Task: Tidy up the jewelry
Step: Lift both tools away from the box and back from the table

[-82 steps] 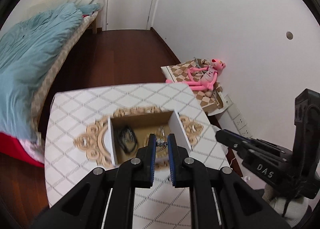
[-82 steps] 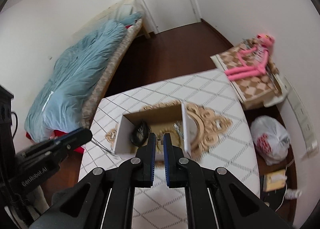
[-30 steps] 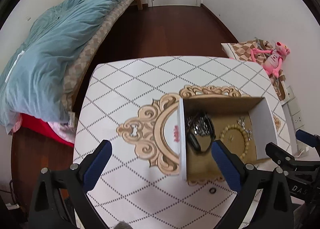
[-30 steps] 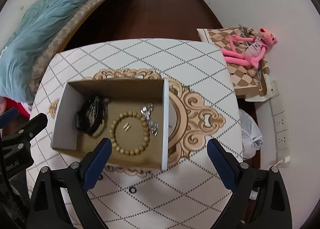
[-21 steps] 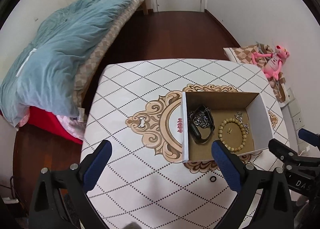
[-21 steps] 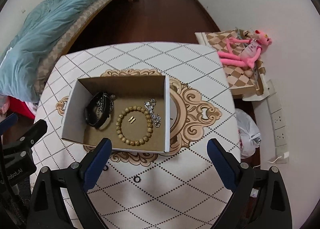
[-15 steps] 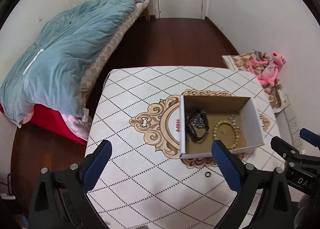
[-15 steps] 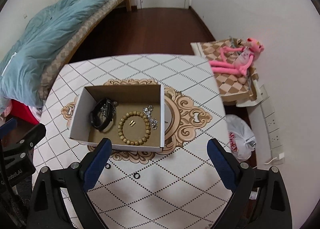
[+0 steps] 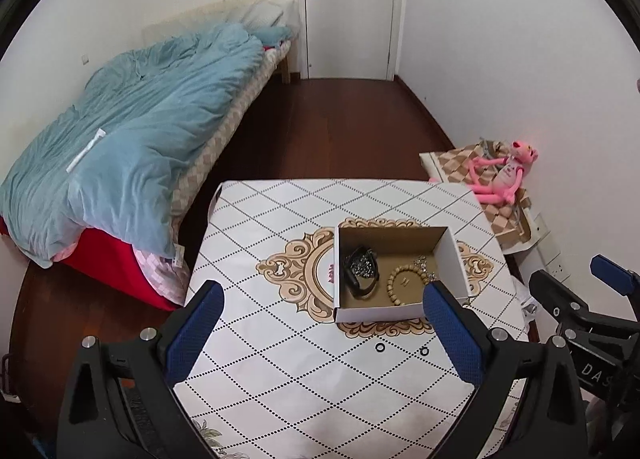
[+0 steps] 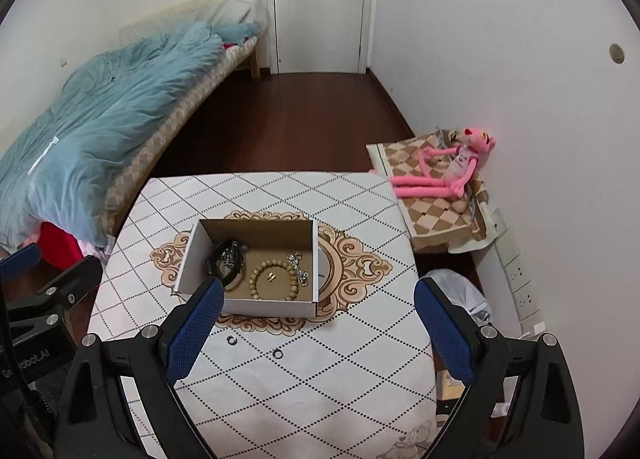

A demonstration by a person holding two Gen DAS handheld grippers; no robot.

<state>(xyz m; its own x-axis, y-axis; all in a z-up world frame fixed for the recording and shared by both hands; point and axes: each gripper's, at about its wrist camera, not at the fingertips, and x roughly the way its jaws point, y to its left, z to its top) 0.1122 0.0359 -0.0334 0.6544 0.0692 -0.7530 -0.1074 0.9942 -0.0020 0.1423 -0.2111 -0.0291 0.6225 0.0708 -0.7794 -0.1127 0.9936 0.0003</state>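
Observation:
A white cardboard box (image 9: pixel 452 255) (image 10: pixel 188 259) sits on the patterned table (image 9: pixel 280 359) (image 10: pixel 340 379). Inside lie a black bracelet (image 9: pixel 358 273) (image 10: pixel 224 261), a wooden bead bracelet (image 9: pixel 402 283) (image 10: pixel 274 281) and silver jewelry (image 9: pixel 424 265) (image 10: pixel 298 265). Two small dark rings (image 9: pixel 380 347) (image 9: pixel 424 350) (image 10: pixel 231 338) (image 10: pixel 277 353) rest on the cloth in front of the box. My left gripper (image 9: pixel 324 335) and my right gripper (image 10: pixel 316 333) both hang open and empty above the table's near side, well back from the box.
A bed with a blue duvet (image 9: pixel 132 139) (image 10: pixel 100 111) stands at the left. A pink plush toy (image 9: pixel 504 175) (image 10: pixel 448 171) lies on a checkered cushion by the right wall. A plastic bag (image 10: pixel 460 295) sits on the floor right of the table. A closed door (image 9: pixel 348 7) is at the back.
Both grippers went from shut over the box to wide open, then pulled up and back from the table. The left one no longer holds the silver piece. The box looks smaller and farther.

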